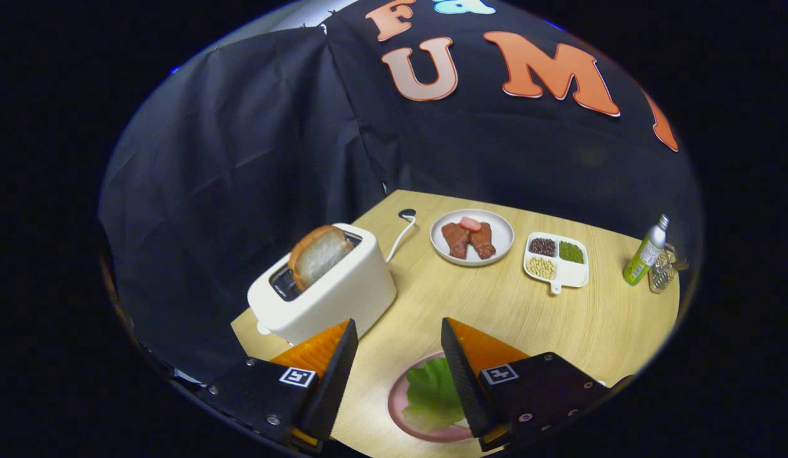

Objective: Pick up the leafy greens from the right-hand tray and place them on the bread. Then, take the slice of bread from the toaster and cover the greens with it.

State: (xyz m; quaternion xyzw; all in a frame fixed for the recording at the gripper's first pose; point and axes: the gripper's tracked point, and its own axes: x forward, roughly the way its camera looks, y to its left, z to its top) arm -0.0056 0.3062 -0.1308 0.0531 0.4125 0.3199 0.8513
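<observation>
Cream boxy toaster (pixel 327 289) with a pale, brown-crusted bread slice (pixel 317 254); light green lettuce leaf (pixel 432 394) on a pink round plate (pixel 397 404); light woodgrain surface (pixel 495 305); orange-and-black open tool (pixel 397 346).

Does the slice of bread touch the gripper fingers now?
Apart. In the gripper view the bread stands in the toaster, beyond the open gripper; the fingers hold nothing.

Ruffled green leafy greens (pixel 434 391) flat on a pink round plate (pixel 399 407); tan bread slice (pixel 317 254) tilted, protruding from a white toaster (pixel 333 289).
</observation>
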